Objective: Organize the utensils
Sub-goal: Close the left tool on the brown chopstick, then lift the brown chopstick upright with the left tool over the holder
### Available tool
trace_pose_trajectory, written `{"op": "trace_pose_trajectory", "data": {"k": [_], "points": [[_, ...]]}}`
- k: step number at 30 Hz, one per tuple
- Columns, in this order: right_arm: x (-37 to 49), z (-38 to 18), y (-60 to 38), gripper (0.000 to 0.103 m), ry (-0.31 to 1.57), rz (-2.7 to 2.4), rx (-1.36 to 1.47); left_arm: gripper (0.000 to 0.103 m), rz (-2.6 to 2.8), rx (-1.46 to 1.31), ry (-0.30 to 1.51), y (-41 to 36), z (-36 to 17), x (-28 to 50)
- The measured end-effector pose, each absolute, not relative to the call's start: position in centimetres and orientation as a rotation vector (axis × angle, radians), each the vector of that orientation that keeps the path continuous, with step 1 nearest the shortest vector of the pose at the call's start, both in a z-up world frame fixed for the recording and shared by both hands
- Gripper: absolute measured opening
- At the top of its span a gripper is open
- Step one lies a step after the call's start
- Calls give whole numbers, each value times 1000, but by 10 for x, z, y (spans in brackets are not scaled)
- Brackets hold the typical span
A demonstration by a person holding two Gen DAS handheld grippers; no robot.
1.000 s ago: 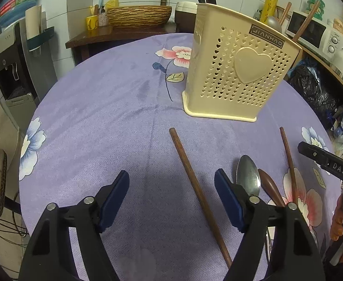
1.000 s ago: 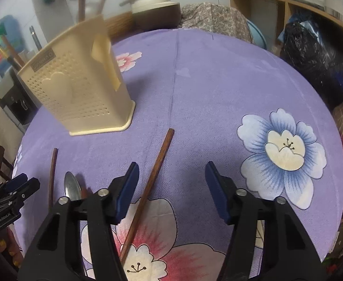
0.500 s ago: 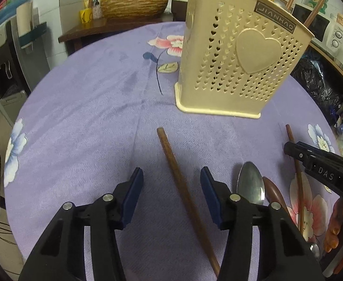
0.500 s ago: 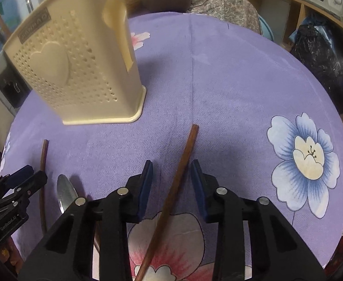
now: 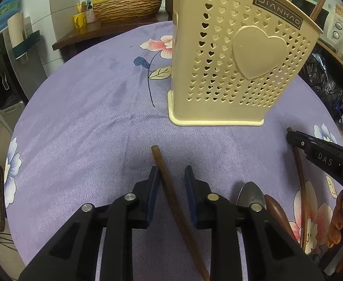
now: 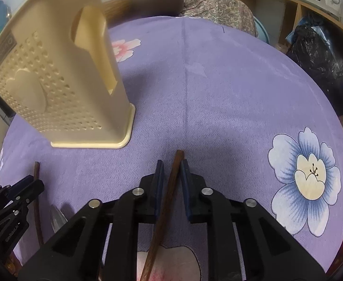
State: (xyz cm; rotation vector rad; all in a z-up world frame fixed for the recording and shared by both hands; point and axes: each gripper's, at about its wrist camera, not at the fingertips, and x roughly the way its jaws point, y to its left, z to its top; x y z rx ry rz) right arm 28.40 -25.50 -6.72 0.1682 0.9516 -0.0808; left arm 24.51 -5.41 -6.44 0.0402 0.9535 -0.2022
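a: wooden stick (image 5: 171, 194) flat on the tabletop (image 5: 89, 117), between the fingers (image 5: 153, 187) of the left gripper (image 5: 170, 175). close against the left-hand finger, gap on the other side. narrow, not clamped.

b: same for the right gripper (image 6: 171, 167)?

a: second wooden stick (image 6: 169, 199) between its fingers (image 6: 186, 187), tip poking just past them. narrow too; seems to touch one pad, with a sliver of gap at the other.

b: so, the pinch step. how to do it well?

a: centre each stick first, keep the fingers low to the cloth, close evenly so neither rolls out.

b: and then?

a: cream holder (image 5: 230, 70), upright, ahead of both pairs of fingers. probably best to lift well clear of its rim before lowering in. metal spoon (image 5: 251, 194) just right of the left fingers; better not nudged.
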Motion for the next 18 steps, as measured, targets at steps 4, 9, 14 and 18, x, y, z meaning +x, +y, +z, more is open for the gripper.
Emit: {"op": "trace_pose_trajectory", "data": {"k": [4,9,14,18], "points": [[286,-68,-258,11,947,-80,174,14,-201,38,953,-54,-64,246],[285,-70,-259,11,943,-76,182,12,-204,37,953,-55,-64,248],[287,-71,-263,11,944,-67,212,11,-208,26,953,-56,-64,251],[287,-72,-270,10,945,-51,264,11,-220,8,955,-55,-64,254]]}}
